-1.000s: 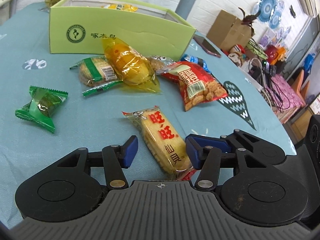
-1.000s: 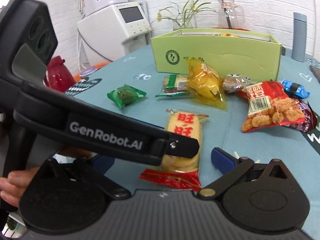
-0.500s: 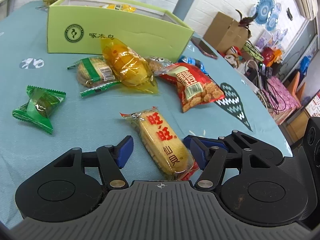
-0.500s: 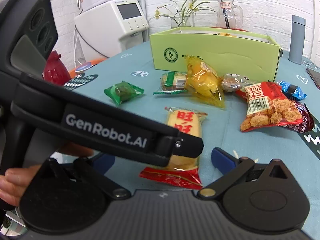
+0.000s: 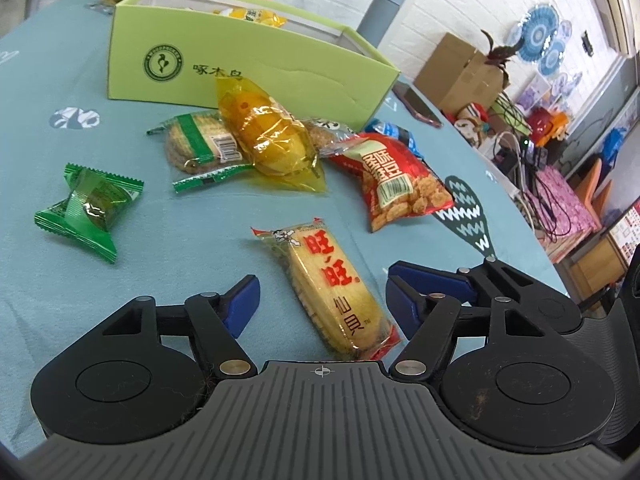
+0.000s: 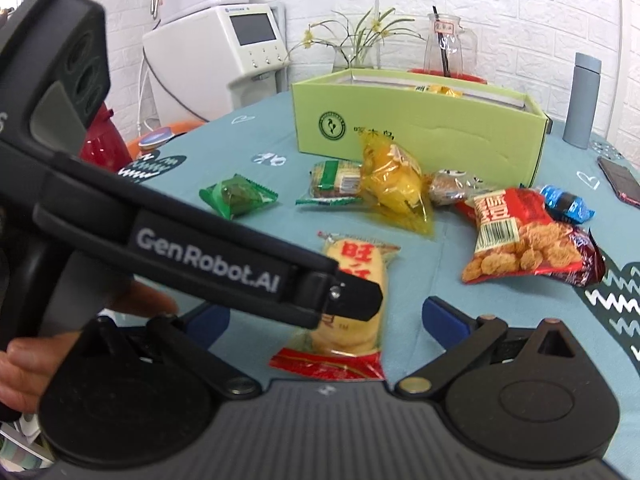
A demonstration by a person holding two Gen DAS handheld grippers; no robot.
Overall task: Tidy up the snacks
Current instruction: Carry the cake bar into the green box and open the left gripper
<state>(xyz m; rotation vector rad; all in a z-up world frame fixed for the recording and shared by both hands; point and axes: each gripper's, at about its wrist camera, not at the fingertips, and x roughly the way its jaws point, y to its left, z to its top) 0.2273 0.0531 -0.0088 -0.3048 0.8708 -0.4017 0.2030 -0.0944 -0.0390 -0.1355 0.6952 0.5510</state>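
A yellow rice cracker pack with red characters (image 5: 334,292) lies on the teal table between the open jaws of my left gripper (image 5: 322,298), untouched by its fingers. It also shows in the right wrist view (image 6: 352,308), between my open right gripper's jaws (image 6: 324,316), partly hidden by the left gripper's body (image 6: 208,248). Further off lie a green candy (image 5: 86,208), a green-banded biscuit pack (image 5: 198,140), a yellow bag (image 5: 266,138), a red snack bag (image 5: 394,180) and a blue candy (image 6: 566,204). The green box (image 5: 248,68) holds a yellow pack.
A grey flask (image 6: 582,100) and a phone (image 6: 620,180) stand to the right of the box. A glass jug (image 6: 444,44) and a flower vase (image 6: 356,56) are behind it. The table edge runs along the right in the left wrist view.
My left gripper's jaws have opened wider around the rice cracker pack. The right gripper has drawn back slightly.
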